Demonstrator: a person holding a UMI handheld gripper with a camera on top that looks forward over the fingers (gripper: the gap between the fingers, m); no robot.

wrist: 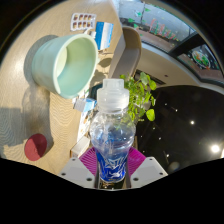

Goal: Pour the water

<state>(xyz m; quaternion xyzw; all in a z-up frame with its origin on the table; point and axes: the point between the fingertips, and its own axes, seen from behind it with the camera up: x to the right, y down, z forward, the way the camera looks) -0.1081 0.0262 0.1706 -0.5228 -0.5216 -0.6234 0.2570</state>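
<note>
A clear plastic water bottle [111, 135] with a blue label and an open white neck stands upright between the fingers of my gripper [111, 160], whose magenta pads [90, 158] press on its sides. The bottle is lifted above the table. A pale green mug [60, 63] with a cream inside lies tipped toward me, beyond the bottle and to its left. A red bottle cap [36, 146] rests on the tabletop left of the fingers.
A wooden tabletop [25, 110] lies under the mug and cap. A small green plant [140, 95] stands just behind the bottle. A blue and white box [103, 35] and a white tray [82, 20] sit farther back. A dark glossy floor [185, 120] is to the right.
</note>
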